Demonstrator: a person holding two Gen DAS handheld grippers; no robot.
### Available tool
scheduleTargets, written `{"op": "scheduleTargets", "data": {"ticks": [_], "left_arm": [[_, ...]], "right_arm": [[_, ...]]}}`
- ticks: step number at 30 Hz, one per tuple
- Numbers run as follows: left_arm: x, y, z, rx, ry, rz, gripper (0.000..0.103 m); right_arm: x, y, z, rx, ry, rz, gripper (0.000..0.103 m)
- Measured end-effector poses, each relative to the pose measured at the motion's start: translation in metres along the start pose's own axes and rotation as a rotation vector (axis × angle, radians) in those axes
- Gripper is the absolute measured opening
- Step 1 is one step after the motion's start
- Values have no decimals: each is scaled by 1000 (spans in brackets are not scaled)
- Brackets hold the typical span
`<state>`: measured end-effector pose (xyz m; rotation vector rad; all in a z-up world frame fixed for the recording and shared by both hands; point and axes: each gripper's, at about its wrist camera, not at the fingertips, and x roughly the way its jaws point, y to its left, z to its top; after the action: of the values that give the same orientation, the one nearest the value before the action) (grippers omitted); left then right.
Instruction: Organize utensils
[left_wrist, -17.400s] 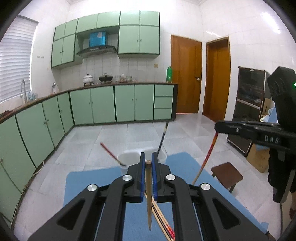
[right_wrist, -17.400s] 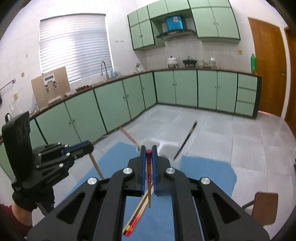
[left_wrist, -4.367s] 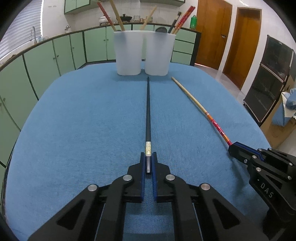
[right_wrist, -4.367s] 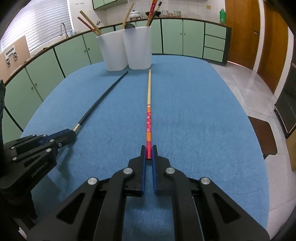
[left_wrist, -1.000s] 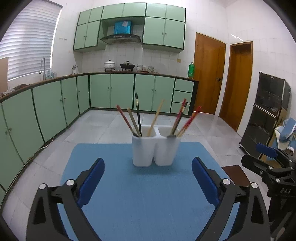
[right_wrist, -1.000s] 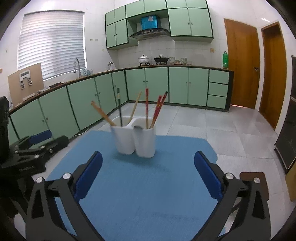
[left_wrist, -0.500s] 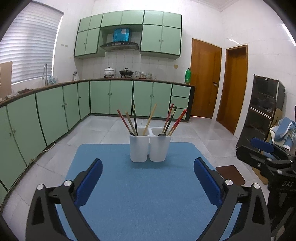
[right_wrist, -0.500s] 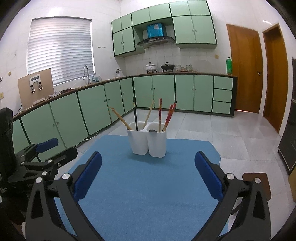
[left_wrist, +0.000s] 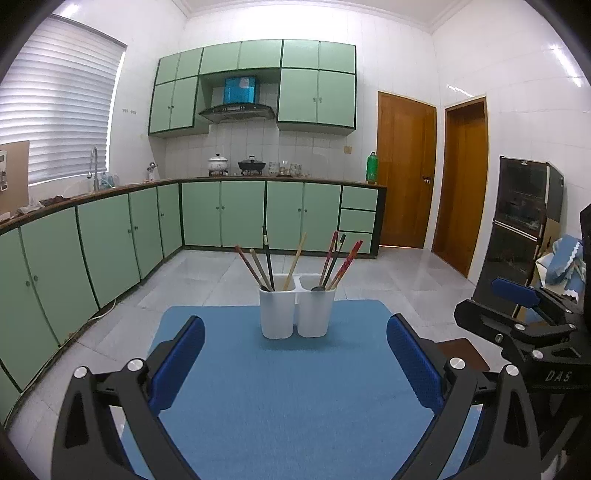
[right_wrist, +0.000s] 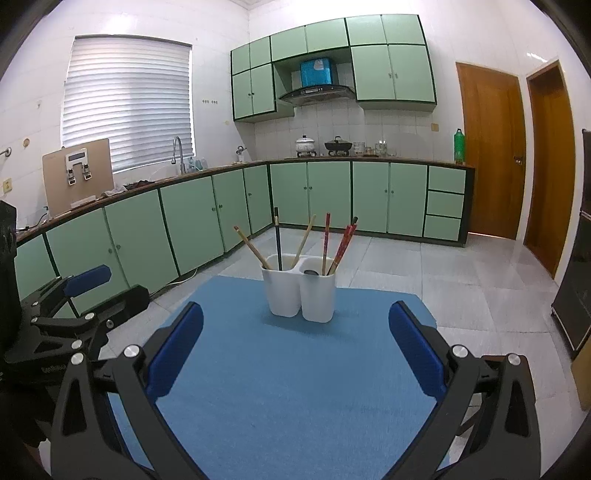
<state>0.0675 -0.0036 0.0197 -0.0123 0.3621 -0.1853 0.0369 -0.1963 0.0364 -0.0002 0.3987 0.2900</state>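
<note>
Left gripper (left_wrist: 295, 354) jaws spread wide, empty. Right gripper (right_wrist: 295, 336) same. Chopsticks (left_wrist: 295, 260) stand tilted in both compartments of white holder (left_wrist: 297, 314), far end of blue mat (left_wrist: 295, 406).

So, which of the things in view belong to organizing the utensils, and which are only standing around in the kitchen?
Belongs to the job:
- white twin-cup holder
- chopsticks standing in it
- blue mat
- left gripper and right gripper, both open and empty

Just standing about:
- green bottle
- white pot and black pot
- faucet
- brown stool
</note>
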Motion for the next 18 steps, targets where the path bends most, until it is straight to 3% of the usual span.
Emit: {"op": "scheduleTargets", "data": {"ticks": [18], "left_arm": [[-6,-2,-3,-1,-10,4,97]], "right_arm": [[-8,3,-2,-6,-7,0,98]]}}
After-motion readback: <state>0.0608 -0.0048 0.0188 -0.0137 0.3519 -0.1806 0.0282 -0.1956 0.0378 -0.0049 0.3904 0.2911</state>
